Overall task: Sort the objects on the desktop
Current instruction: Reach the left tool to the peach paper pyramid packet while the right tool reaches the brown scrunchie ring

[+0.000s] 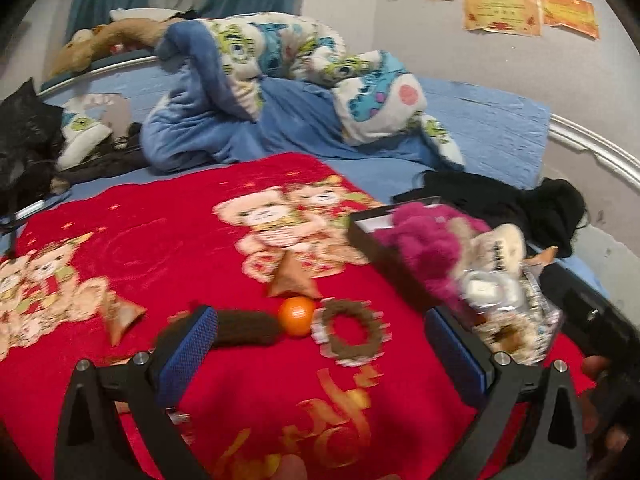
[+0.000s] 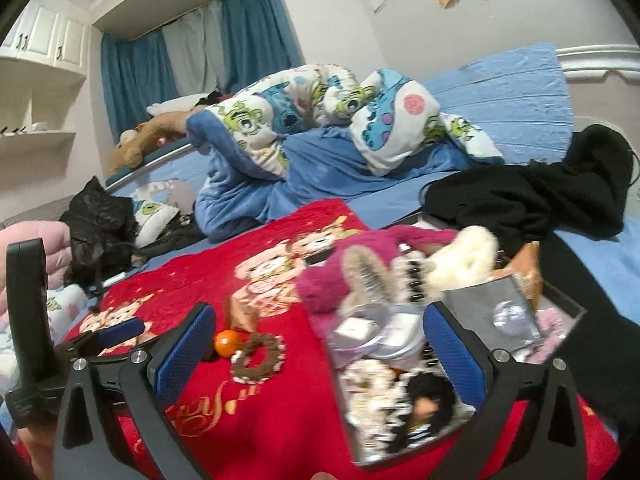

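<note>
Partway through, by the look of it: the black box (image 2: 560, 300) at the right of the red blanket (image 1: 240, 380) on the bed already holds a heap of soft items, too jumbled to count. Left loose on the blanket: one orange (image 1: 296, 316), one brown ring scrunchie (image 1: 352, 332), one dark brown knitted piece (image 1: 248, 328), two tan triangular packets (image 1: 292, 276). Left gripper (image 1: 320, 364) and right gripper (image 2: 320, 352) both have jaws spread wide, holding nothing.
</note>
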`<state>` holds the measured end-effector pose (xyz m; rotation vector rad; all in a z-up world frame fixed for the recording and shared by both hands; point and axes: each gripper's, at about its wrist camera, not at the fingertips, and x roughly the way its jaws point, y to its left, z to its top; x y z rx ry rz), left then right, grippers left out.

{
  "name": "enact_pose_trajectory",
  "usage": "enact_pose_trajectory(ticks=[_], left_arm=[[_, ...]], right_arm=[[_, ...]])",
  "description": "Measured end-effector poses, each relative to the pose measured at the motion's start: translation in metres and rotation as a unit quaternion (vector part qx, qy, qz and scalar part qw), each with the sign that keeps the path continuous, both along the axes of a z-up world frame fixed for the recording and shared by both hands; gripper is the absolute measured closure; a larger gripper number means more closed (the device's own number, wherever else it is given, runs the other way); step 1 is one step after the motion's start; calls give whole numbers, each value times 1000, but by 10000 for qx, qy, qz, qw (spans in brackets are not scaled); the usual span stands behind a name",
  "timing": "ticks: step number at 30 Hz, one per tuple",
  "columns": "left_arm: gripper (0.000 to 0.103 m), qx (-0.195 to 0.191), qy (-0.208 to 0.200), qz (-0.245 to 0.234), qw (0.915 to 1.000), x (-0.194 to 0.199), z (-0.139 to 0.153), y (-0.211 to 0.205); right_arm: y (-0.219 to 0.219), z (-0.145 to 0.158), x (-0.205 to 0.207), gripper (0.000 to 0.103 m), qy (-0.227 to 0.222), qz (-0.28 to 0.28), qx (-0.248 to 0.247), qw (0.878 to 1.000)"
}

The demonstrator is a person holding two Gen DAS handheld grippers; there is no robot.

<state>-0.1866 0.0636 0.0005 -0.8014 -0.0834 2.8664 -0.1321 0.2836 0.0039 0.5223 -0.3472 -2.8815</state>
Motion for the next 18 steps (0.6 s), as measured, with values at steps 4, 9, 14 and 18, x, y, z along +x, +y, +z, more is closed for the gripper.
enact_pose_trajectory(ticks=[4,9,14,18], left_arm=[[0,-38,-137,277,9995,-1,-10,-30],[0,8,-268,586,9979,-1,-23,-67],[0,18,-389,705,9967,-5,-31,-82],[0,-57,-503,813,9954,-10,-40,-88]], right_arm=[[-22,-3,-6,0,-22,191,-7,9998],[-51,-7,-16,0,-42,439,-57,9990],[-79,-14,-25,0,-122,617,-36,9980],[-93,-21,-30,0,-205,712,-6,9972]])
